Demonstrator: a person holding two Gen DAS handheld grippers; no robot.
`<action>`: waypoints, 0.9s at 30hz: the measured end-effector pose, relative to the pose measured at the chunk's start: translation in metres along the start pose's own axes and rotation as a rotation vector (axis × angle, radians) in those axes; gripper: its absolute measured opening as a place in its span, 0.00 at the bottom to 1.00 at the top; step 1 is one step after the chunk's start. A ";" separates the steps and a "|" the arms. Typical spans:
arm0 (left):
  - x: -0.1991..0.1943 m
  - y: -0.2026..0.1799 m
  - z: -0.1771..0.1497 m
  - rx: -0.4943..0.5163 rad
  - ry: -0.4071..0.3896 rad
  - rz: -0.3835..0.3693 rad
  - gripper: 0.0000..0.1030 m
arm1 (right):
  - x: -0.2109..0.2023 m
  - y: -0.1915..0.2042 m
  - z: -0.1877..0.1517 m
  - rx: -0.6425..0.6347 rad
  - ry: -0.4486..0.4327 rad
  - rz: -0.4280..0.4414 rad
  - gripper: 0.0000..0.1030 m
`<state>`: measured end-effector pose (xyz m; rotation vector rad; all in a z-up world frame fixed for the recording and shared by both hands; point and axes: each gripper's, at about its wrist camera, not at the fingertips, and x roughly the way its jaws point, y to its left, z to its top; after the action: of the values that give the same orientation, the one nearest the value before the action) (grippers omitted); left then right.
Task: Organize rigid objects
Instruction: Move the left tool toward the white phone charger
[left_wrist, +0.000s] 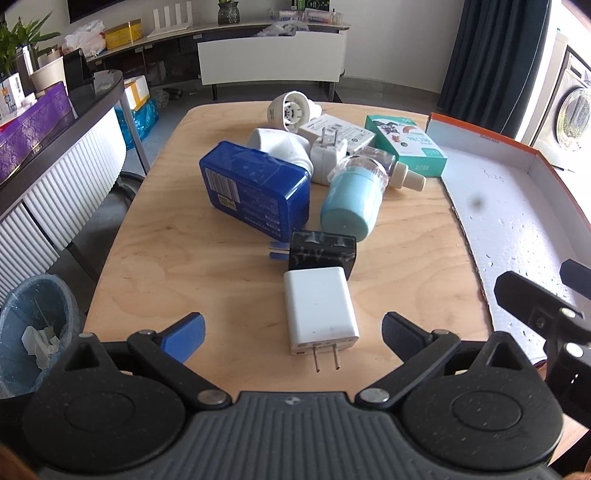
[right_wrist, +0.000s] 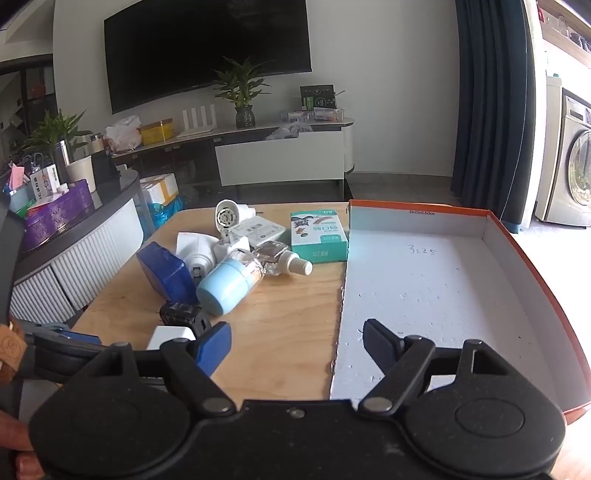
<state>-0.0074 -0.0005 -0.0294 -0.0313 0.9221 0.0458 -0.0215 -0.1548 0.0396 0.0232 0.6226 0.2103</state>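
Wooden table (left_wrist: 155, 258), rounded corners, carrying a loose cluster of small rigid items; clock directions are read from the left wrist view. White charger (left_wrist: 319, 310): lies flat at 6 o'clock of the cluster, prongs toward the camera, nearest the left claw (left_wrist: 293, 332), whose jaws stand wide apart with nothing between the pads, the charger lying just ahead of the gap. Black adapter (left_wrist: 323, 253): touching the white charger's far end, its blue prongs pointing toward 9 o'clock. Blue tin (left_wrist: 255, 188): at 10 o'clock of the black adapter, tilted, propped against a white rounded object (left_wrist: 280, 146) behind it. Pale blue bottle (left_wrist: 351, 199): on its side at 1 o'clock of the adapter, base toward the camera. Clear bottle with cream nozzle (left_wrist: 399, 171): just behind the pale blue bottle, nozzle toward 3 o'clock. White plug adapter (left_wrist: 328, 153), prongs up, at cluster centre. Flat white box (left_wrist: 340, 131) and white cylindrical device (left_wrist: 291, 109): at 12 o'clock. Teal-and-white carton (left_wrist: 406, 142): at 1 o'clock, beside the tray. Orange-edged cardboard tray (right_wrist: 443, 280): white inside, along the table's 3 o'clock side, holding no items. Right claw (right_wrist: 297, 345): jaws wide apart, gripping nothing, hovering over the tray's near left edge.
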 end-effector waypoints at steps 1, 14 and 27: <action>0.001 -0.001 0.001 0.001 0.001 -0.002 1.00 | -0.002 0.000 -0.001 0.000 0.000 -0.001 0.89; 0.008 -0.003 0.002 -0.009 0.010 0.009 1.00 | 0.006 0.000 -0.006 0.004 -0.004 0.003 0.89; 0.016 -0.003 0.003 -0.002 0.014 0.025 0.95 | 0.012 -0.003 -0.004 0.030 -0.036 0.005 0.89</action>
<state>0.0044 -0.0034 -0.0404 -0.0215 0.9366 0.0698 -0.0137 -0.1557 0.0295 0.0575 0.5897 0.2053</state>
